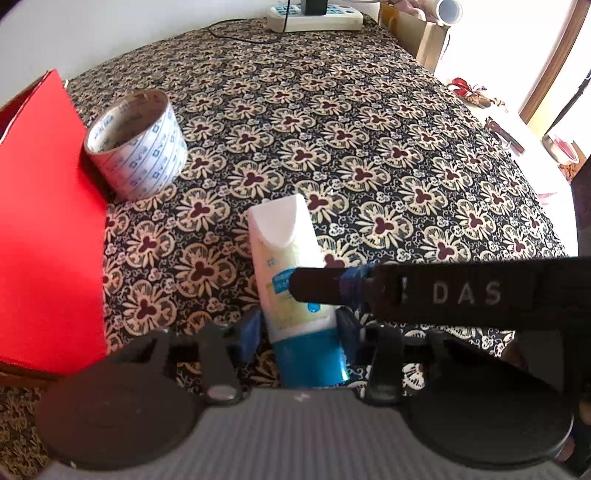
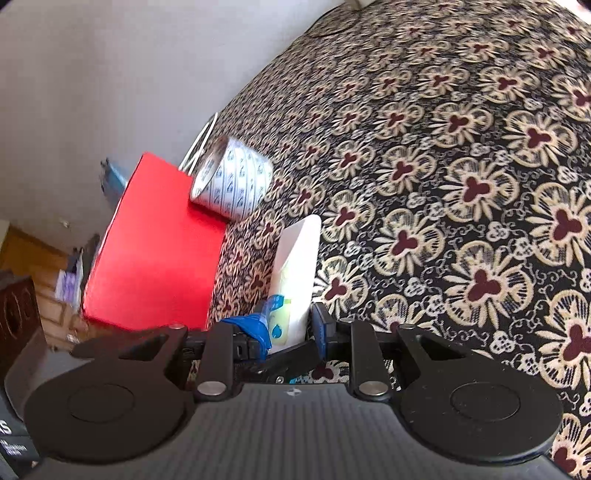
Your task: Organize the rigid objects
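Squeeze tube (image 1: 291,280) over floral tablecloth (image 1: 369,147), right of red box (image 1: 44,240). Right gripper (image 2: 290,326) clamped on it; left gripper (image 1: 301,328) pads bracket its cap, contact unclear. Tape roll (image 1: 136,144) against box.

Floral black-and-cream tablecloth (image 1: 369,129), plain white wall (image 2: 110,74), bright window glare at right, wooden floor (image 2: 33,251) below

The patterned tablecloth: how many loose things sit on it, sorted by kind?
Tubes: 1, the white and blue tube, held up by the grippers
Tape rolls: 1, the printed tape roll
Boxes: 1, the red box
Power strips: 1, the white power strip
Total: 4
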A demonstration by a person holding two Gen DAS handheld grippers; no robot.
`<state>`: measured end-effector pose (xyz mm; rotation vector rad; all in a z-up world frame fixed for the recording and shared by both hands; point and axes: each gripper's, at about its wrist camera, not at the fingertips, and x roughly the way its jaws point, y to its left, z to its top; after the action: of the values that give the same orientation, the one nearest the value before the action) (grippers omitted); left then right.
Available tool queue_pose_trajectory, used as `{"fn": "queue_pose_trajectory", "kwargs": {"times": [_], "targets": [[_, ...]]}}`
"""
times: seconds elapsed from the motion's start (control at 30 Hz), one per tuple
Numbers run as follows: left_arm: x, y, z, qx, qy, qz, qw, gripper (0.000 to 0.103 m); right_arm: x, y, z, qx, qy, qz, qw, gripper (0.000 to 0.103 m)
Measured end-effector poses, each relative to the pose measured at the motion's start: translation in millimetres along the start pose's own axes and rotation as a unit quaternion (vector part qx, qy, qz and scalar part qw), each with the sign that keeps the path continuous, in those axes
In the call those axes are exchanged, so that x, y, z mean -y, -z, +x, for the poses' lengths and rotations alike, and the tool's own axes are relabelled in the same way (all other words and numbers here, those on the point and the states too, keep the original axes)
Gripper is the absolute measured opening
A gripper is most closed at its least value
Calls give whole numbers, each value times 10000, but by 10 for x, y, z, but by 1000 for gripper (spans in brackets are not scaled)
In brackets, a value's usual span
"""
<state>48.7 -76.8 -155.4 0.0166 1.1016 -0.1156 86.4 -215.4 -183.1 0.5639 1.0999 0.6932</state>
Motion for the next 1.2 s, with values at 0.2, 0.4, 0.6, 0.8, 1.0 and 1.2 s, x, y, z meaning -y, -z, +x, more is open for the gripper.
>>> {"fn": "queue_pose_trajectory", "kwargs": {"times": [0.2, 0.4, 0.6, 0.8, 1.0, 1.2], "targets": [[-1, 13, -11, -7, 0, -2, 10000, 43, -34, 11, 23, -10, 28, -76, 10000, 5], [-12, 23, -15, 20, 14, -9, 10000, 42, 74, 8, 12, -29, -153, 371, 9992, 5], [-19, 33, -24, 19, 19, 19, 10000, 42, -20, 31, -7, -62, -19, 59, 10000, 5], [-18, 59, -50, -16, 19, 16, 10000, 41, -45, 54, 34, -85, -10, 46, 10000, 5], [-23, 99, -80, -33, 3, 32, 10000, 41, -59, 84, 32, -132, -36, 85, 9999, 5], [-25, 169, -133, -27, -24, 58, 10000, 41, -123, 138, 43, -161, -25, 20, 9999, 5]]}}
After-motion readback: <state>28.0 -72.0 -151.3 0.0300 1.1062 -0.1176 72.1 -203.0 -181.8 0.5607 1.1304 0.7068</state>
